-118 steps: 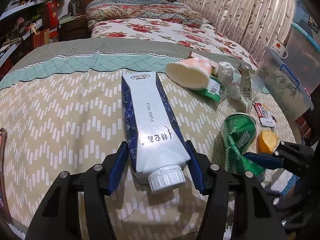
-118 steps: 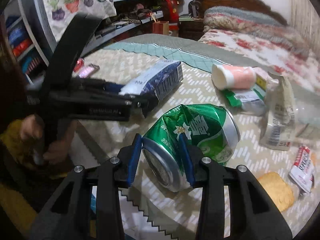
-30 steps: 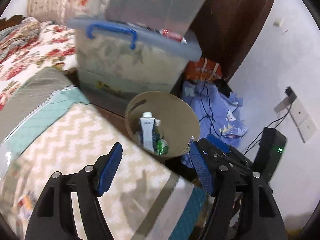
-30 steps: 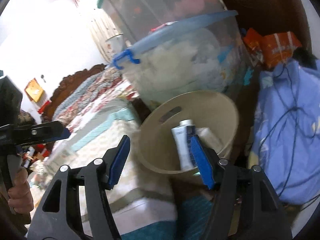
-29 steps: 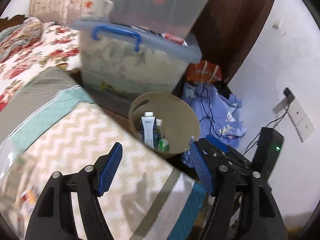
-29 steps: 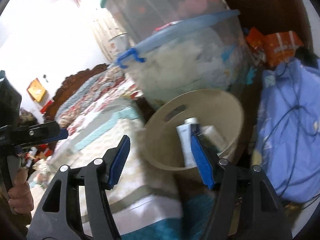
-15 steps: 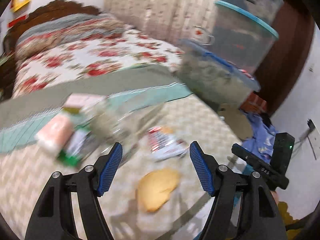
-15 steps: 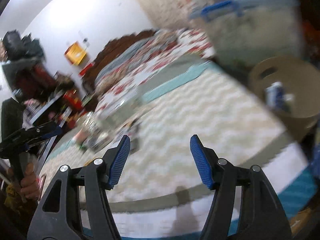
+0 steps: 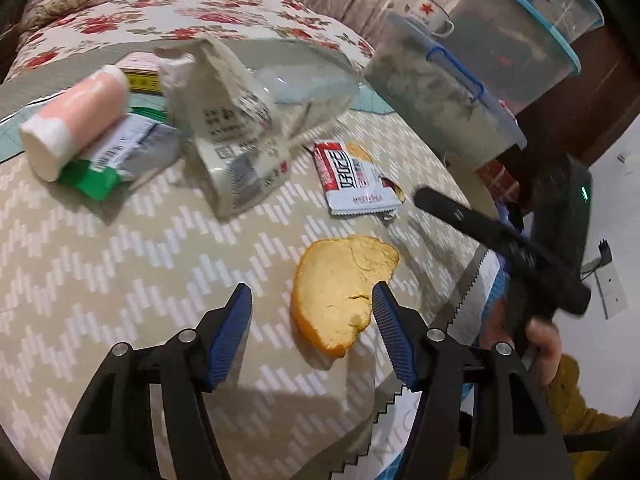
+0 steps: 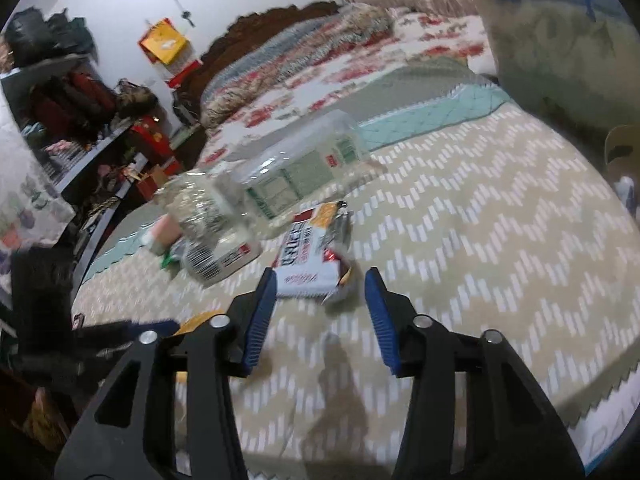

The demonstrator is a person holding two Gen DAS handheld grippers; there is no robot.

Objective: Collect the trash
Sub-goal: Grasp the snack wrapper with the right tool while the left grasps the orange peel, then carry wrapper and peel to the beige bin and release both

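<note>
On the bedspread point(image 9: 120, 264), the orange peel point(image 9: 340, 296) lies nearest the edge, with the snack wrapper point(image 9: 352, 180) just behind it. Further back sit the crumpled carton point(image 9: 236, 136) and, to its left, the roll point(image 9: 76, 116) (resting on a flattened packet point(image 9: 116, 160)). Storage bins point(image 9: 448, 92) stand off to the right.

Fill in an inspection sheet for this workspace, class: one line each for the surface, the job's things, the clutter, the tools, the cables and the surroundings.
Surface: bed cover with a beige zigzag pattern.
Job's things: orange peel, red-and-white snack wrapper, crumpled paper bag, pink-and-white tube, green-and-silver wrapper, clear plastic bottle; all lie on the cover.
Clutter: nothing seen beyond the trash.
Tools: left tool open, peel between its jaws, not gripped; right tool open, just short of the snack wrapper.
Cables: one at the wall socket.
Surroundings: stacked storage bins, beige waste bin, floral bedding, cluttered shelves.
</note>
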